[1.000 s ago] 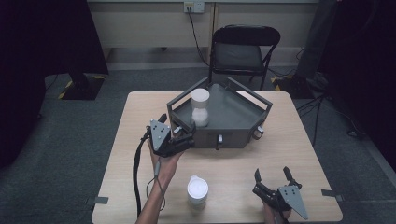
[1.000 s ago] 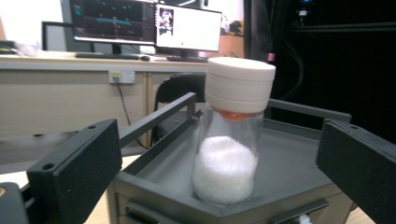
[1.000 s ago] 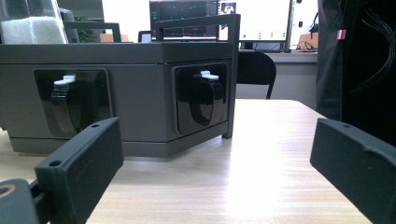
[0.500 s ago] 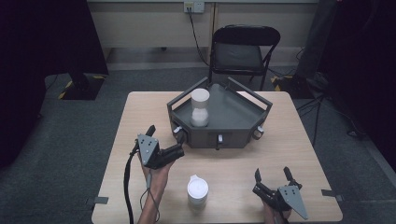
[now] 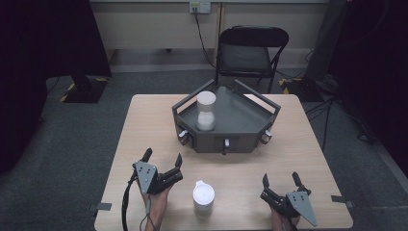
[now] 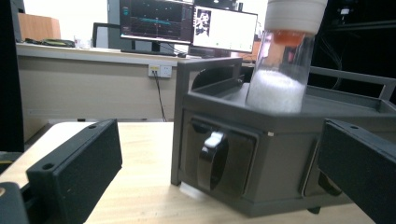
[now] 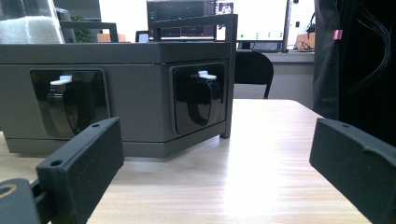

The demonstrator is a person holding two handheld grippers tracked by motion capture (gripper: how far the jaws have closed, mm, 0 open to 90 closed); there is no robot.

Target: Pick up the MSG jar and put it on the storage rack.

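Observation:
A dark grey tray-like box (image 5: 240, 137) with round knobs on its front faces stands at the table's far middle. A clear jar with a white cap and white powder (image 5: 206, 111) stands upright in its left part, also seen in the left gripper view as the jar (image 6: 286, 56). A second white-capped jar (image 5: 203, 198) stands on the table near the front edge. My left gripper (image 5: 162, 158) is open, left of that jar, empty. My right gripper (image 5: 280, 180) is open near the front right, empty, facing the box (image 7: 140, 79).
A black folding chair (image 5: 251, 55) stands behind the table. The wooden table (image 5: 144, 120) has bare surface on both sides of the box. Monitors sit on a desk beyond, in the left gripper view (image 6: 187, 25).
My left gripper has drawn back from the box's front left toward the near edge of the table, staying open. The right gripper has stayed put.

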